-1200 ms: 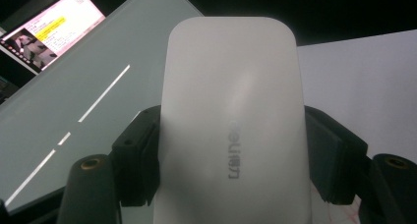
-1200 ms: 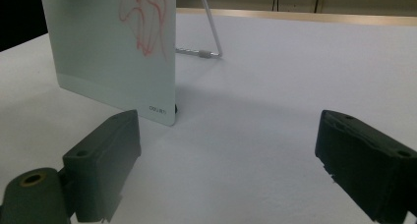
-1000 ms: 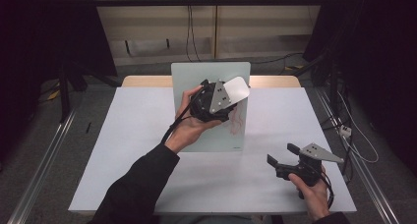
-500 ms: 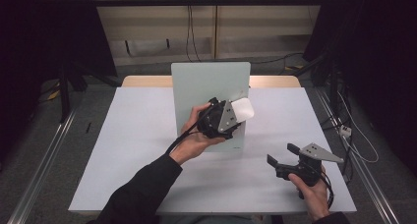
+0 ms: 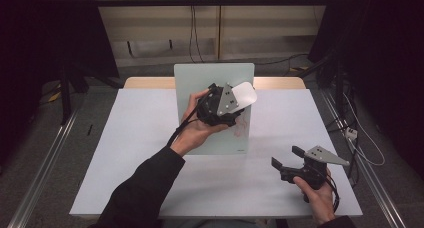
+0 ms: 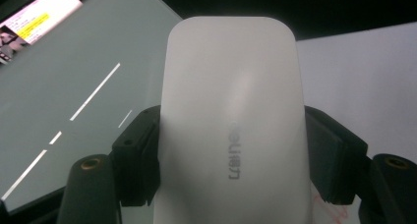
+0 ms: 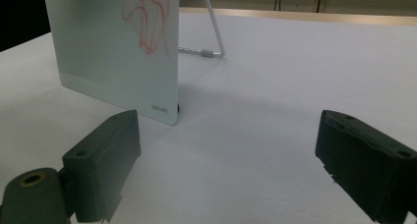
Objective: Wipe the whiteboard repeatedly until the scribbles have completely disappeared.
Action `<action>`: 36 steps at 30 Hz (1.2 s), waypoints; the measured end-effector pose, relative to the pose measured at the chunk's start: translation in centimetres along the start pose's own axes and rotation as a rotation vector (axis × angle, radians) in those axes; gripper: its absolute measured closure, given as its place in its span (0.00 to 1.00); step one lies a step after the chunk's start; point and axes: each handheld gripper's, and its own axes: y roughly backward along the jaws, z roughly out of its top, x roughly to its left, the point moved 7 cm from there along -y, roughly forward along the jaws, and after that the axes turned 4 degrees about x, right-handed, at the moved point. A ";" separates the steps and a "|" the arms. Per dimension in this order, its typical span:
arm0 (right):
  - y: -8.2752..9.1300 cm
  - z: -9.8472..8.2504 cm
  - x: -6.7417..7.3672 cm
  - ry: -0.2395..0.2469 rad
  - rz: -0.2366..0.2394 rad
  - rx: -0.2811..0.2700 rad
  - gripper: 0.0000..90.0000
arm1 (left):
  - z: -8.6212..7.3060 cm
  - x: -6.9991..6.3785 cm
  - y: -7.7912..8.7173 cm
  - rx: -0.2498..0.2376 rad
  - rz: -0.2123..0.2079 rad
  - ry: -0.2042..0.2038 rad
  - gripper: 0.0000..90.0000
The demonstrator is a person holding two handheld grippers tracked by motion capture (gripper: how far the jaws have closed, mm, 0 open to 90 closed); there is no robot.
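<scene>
White bench (image 5: 130,153) with a wood strip at its far edge. Grey floor around it, metal rails (image 5: 40,168) along both sides, cables (image 5: 192,33) hanging down the back wall, dark curtains (image 5: 45,33) flanking.

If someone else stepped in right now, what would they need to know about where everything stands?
Left hand-held gripper: shut on the white eraser, held against the upper right of the glass board.
Right hand-held gripper: open, holding nothing, low over the white table to the board's right.
Board stands propped mid-table; red scribbles remain on it.
Left: probably wipe off the red marks.
</scene>
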 end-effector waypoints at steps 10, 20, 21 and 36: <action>0.0 0.0 0.0 0.001 -0.003 -0.001 0.11 | -1.9 -2.7 -0.7 0.036 -0.039 -0.010 0.34; 0.0 0.0 -0.1 0.001 -0.004 0.000 0.11 | -2.9 -4.3 -1.3 0.069 -0.101 -0.007 0.34; 0.0 0.0 -0.1 0.001 -0.004 -0.001 0.11 | -2.6 -4.0 -1.2 0.068 -0.096 -0.010 0.34; 0.0 0.0 0.0 0.000 0.001 -0.002 0.11 | 0.1 -0.9 -0.6 0.033 -0.028 0.003 0.34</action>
